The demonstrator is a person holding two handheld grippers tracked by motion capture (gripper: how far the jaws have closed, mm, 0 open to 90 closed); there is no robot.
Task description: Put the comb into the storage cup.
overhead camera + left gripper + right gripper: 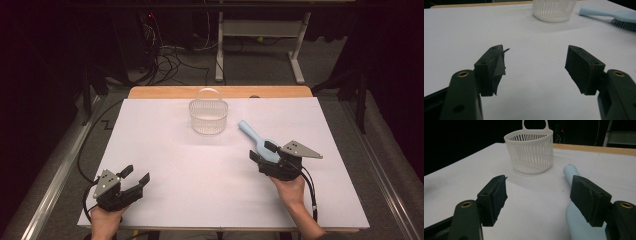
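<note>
From above I see my right hand-held gripper [264, 155] at the head end of a light blue brush [256, 140], jaws apart, one on each side of it. The brush's handle points up toward a white slatted basket [208, 116] near the worktop's [175, 165] far edge. My left hand-held gripper [136, 179] rests open at the near left corner.

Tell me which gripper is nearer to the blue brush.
Right. The right gripper is at the brush, jaws open, one jaw over its wide end. The left gripper sits far off near the table's front left, jaws open and empty.
</note>
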